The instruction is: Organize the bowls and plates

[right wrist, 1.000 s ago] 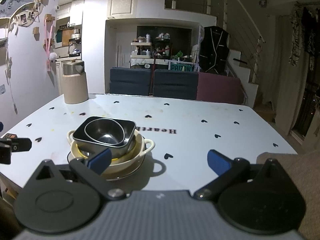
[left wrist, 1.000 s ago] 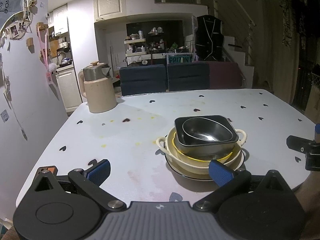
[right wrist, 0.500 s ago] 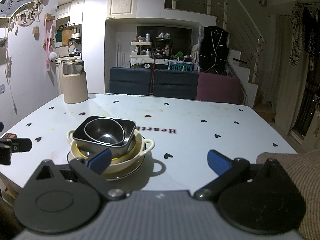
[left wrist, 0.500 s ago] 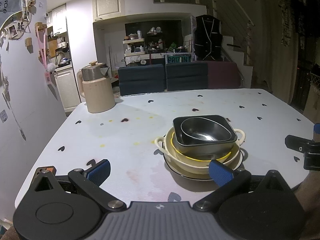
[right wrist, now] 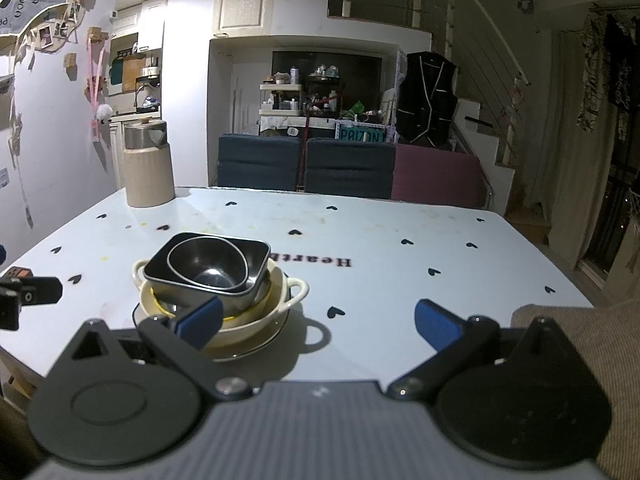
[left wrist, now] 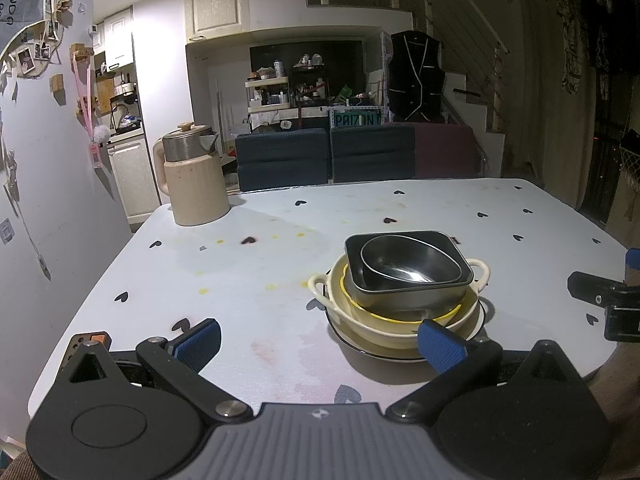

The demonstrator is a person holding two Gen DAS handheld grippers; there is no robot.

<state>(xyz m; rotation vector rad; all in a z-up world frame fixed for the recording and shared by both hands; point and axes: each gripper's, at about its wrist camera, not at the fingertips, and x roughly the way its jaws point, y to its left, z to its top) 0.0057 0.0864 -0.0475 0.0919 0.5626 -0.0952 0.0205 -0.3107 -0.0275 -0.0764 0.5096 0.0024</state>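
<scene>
Nearest the left wrist camera, the left claw (left wrist: 318,342) hangs low over the near edge of the desk (left wrist: 280,248) with its blue-padded fingers (left wrist: 199,343) spread wide and nothing between them. The right claw (right wrist: 318,320) is likewise released, its fingers apart and empty above the desk's near edge.

Just ahead of the left claw and off to its right, past its right fingertip, stands the stack of dishes. For the right claw the same stack lies ahead and to its left, partly behind its left fingertip. At the bottom is a dark-rimmed plate (left wrist: 352,342) flat on the desk. On it sits a cream two-handled bowl (left wrist: 384,330), with a yellow rim (left wrist: 448,314) showing just inside it. A dark rectangular metal dish (left wrist: 400,298) nests above that, and a round metal bowl (left wrist: 408,266) rests inside the dish, tipped slightly.

The desk is pale, dotted with small black hearts, and carries yellowish stains ahead of the left claw. Far ahead and to the left, at the back edge, stands a cream kettle (left wrist: 192,182) with a metal top. Beyond the desk are dark blue chair backs (left wrist: 282,158).
</scene>
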